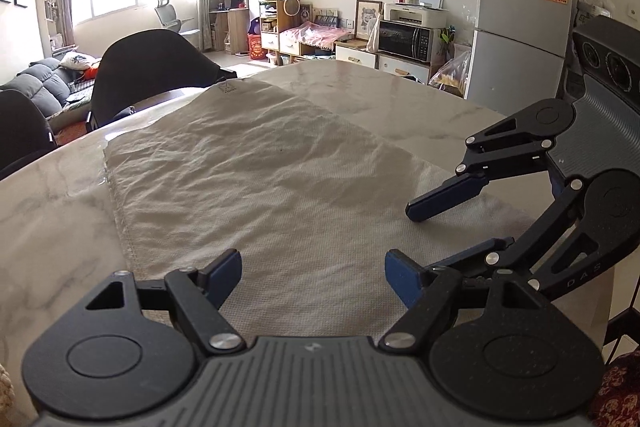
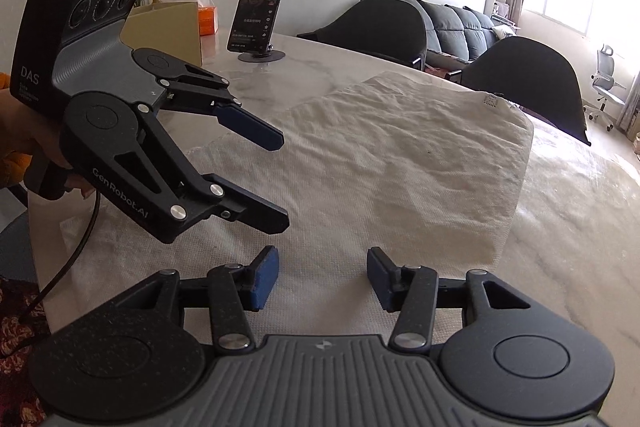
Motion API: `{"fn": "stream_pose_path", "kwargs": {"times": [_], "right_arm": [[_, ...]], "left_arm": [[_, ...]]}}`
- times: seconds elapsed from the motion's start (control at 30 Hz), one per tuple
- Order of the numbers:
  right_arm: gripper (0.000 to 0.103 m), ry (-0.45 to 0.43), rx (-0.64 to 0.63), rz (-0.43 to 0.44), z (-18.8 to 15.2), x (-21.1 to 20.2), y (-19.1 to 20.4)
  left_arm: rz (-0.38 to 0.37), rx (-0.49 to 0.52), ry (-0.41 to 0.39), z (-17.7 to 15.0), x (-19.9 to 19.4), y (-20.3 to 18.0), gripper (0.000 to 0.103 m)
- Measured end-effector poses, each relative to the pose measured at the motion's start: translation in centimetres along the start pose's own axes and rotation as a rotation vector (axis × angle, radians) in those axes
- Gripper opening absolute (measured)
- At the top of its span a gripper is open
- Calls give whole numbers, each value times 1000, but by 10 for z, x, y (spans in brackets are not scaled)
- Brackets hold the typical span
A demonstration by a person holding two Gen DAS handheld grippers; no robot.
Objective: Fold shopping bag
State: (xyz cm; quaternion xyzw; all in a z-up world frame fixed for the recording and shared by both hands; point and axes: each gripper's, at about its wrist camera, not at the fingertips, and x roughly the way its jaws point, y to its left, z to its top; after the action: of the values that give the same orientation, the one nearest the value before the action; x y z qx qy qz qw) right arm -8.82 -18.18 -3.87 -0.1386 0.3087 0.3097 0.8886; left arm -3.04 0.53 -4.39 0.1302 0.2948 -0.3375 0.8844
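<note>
A pale woven shopping bag (image 1: 260, 167) lies flat and wrinkled on the marble table (image 1: 48, 187), with a small printed mark near its far corner. My left gripper (image 1: 312, 267) hovers over the bag's near end, open, with only cloth showing between its blue pads. Beside it on the right, my right gripper (image 1: 424, 235) is open too, its lower finger partly hidden. In the right wrist view the bag (image 2: 400, 155) stretches away ahead. My right gripper (image 2: 322, 267) stands open above it. The left gripper (image 2: 278, 183) hangs open at the left, held by a hand.
On the table's (image 2: 580, 207) far side a phone on a stand (image 2: 256, 11) faces me, with a cardboard box (image 2: 172, 27) and an orange tissue box (image 2: 208, 21) beside it. Black chairs (image 1: 152, 67) (image 2: 528, 83) line the far edge. A cable (image 2: 80, 247) trails off the left gripper.
</note>
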Motion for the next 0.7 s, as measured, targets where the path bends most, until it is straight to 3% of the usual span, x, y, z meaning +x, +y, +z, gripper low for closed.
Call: {"fn": "stream_pose_path", "kwargs": {"times": [0.13,0.37,0.7], "right_arm": [[54,0,3,-2,-2,-3,0],[55,-3,-5,-12,-4,-5,1],[58,0,2,-6,-6,-6,-4]], "left_arm": [[-32,-8,-15,1,-5,0,80],[-20,17,83,-2,-6,-3,83],[-49,11,111,-17,-25,1,89]]}}
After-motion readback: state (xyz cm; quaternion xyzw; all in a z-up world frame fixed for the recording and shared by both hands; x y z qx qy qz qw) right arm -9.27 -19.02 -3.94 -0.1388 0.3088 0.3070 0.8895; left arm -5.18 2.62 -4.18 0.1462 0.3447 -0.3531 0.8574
